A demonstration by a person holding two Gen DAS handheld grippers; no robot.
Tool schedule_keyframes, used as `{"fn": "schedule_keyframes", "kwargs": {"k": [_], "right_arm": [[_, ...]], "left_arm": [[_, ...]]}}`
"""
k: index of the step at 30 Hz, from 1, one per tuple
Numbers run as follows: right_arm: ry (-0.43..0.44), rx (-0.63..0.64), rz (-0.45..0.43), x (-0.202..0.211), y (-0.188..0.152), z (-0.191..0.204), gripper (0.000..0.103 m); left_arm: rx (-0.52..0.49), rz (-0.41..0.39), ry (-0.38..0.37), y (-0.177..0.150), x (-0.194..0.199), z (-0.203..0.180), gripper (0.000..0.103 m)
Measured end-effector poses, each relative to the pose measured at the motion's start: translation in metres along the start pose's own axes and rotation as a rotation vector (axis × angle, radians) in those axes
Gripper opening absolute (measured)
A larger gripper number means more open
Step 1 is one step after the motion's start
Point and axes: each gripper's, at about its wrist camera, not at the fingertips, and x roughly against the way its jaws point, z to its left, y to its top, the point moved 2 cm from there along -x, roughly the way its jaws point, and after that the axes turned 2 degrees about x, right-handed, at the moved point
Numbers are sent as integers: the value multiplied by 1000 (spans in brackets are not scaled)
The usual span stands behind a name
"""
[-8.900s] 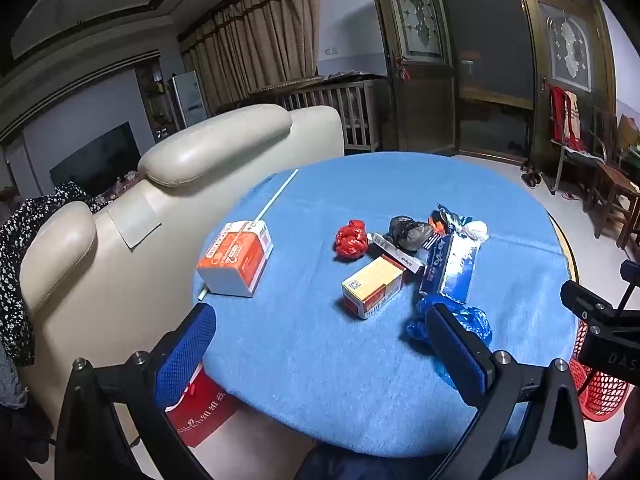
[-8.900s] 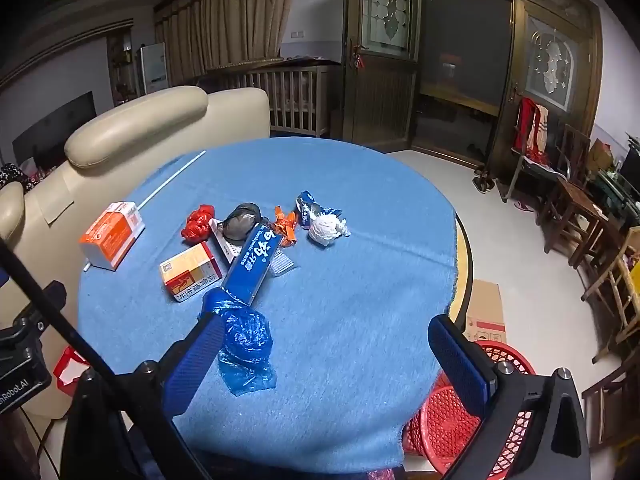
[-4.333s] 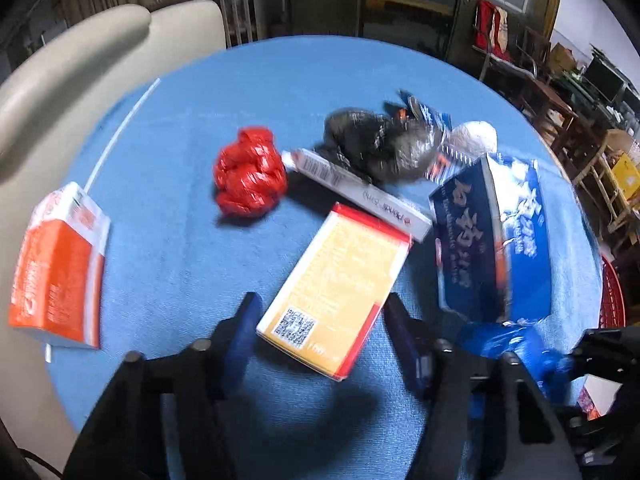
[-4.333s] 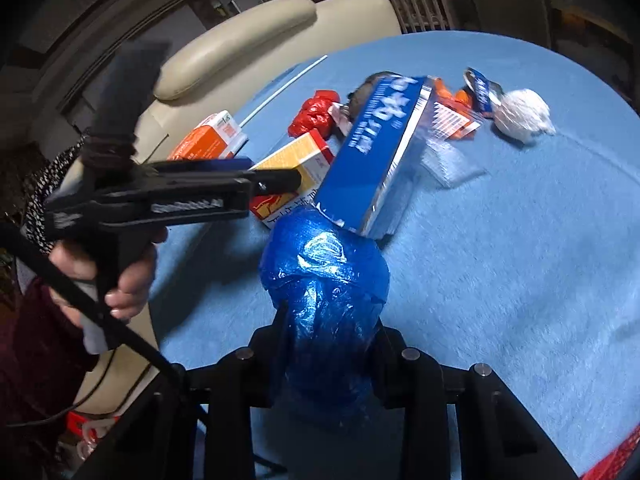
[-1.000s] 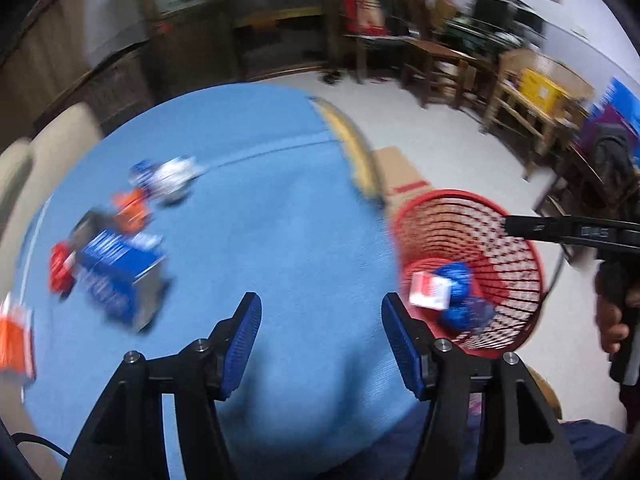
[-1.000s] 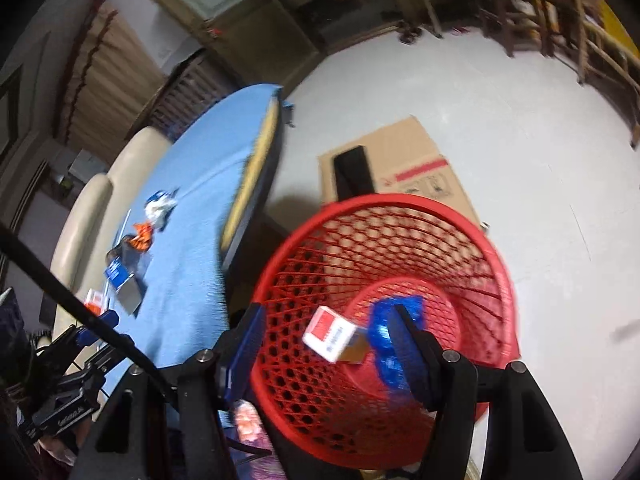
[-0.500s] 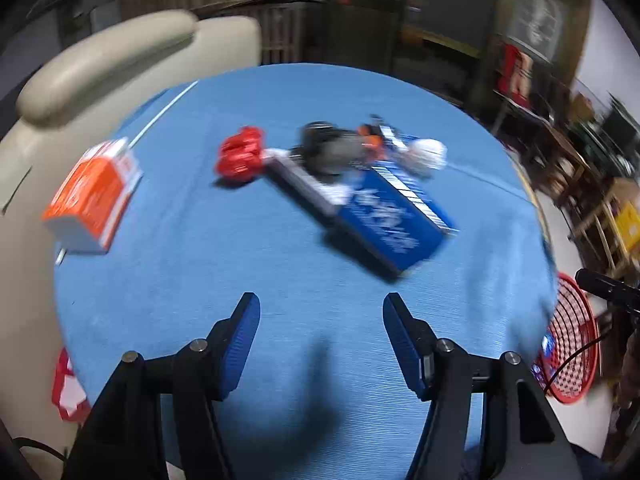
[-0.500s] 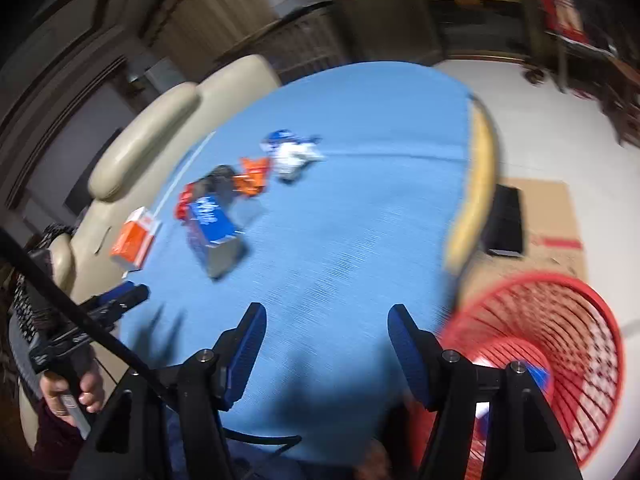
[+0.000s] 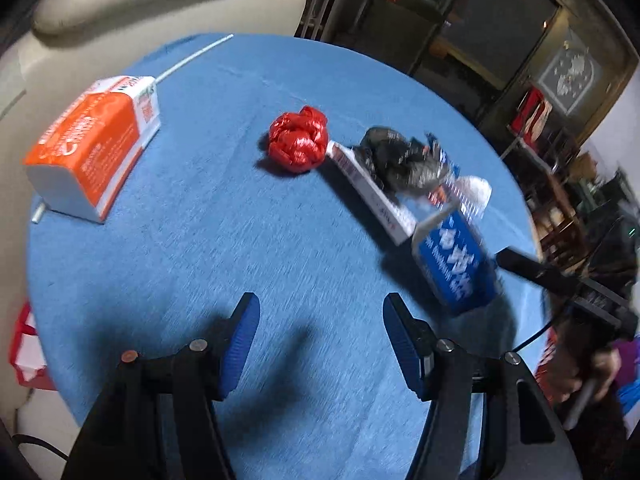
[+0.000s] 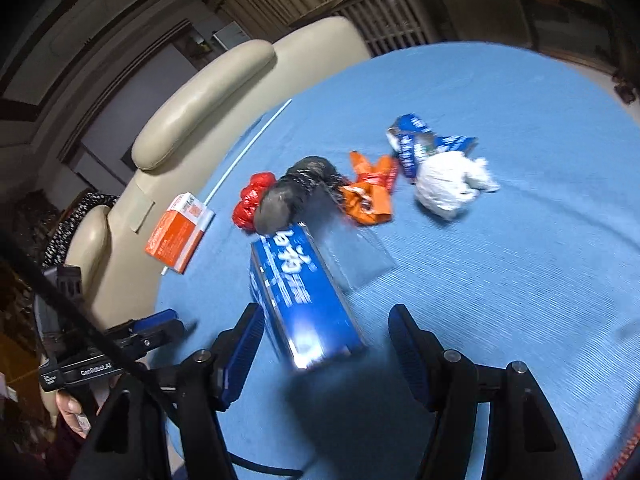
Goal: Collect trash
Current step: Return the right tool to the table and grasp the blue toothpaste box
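My left gripper (image 9: pixel 320 336) points steeply down, jaws apart with nothing between them. My right gripper (image 10: pixel 326 342) is also angled down, jaws parted and, as far as the blur lets me judge, gripping nothing.

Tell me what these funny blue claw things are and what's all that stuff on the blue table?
Those claws are grabbers that a person holds, one in each hand. Each has a small camera looking out between its two blue-padded jaws, so each picture comes from one grabber. The left gripper and the right gripper both stand open and hold nothing. On the blue table lies trash: an orange and white box, a red crumpled ball, a dark crumpled bag, a long white box, a big blue box, an orange wrapper and a white paper wad. The blue box lies nearest the right gripper.
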Motion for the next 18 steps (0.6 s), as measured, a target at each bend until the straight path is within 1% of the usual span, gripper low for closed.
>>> {"fn": "schedule_keyframes", "kwargs": {"k": [2,5,7,8,10,12,14,15,18], "right_arm": [[35,9,14,-11,4,5,68],[30,62,25,-24,3,15,67],[19,97,33,-30,-2,21,40],[23,112,37,-33,-5,23,40],[11,121,16,-29,-9,25,39],[0,109,4,-19,-14,22,39],[1,93,-13,-8,-18,18,39],[-3,86,-25,1,-22,14,39],[-23,51,-64,27,-33,3,39]], "left_arm": [[20,9,-46,12,-5,0,65],[26,25,-99,28,-16,-7,65],[27,43,-109,37,-27,-12,65],[25,53,-117,41,-32,-15,65],[24,89,-131,50,-50,-21,65],[37,127,-153,57,-66,-28,65],[51,146,-165,60,-77,-34,65],[53,151,-163,62,-81,-38,65],[26,155,-106,61,-90,-54,64]]}}
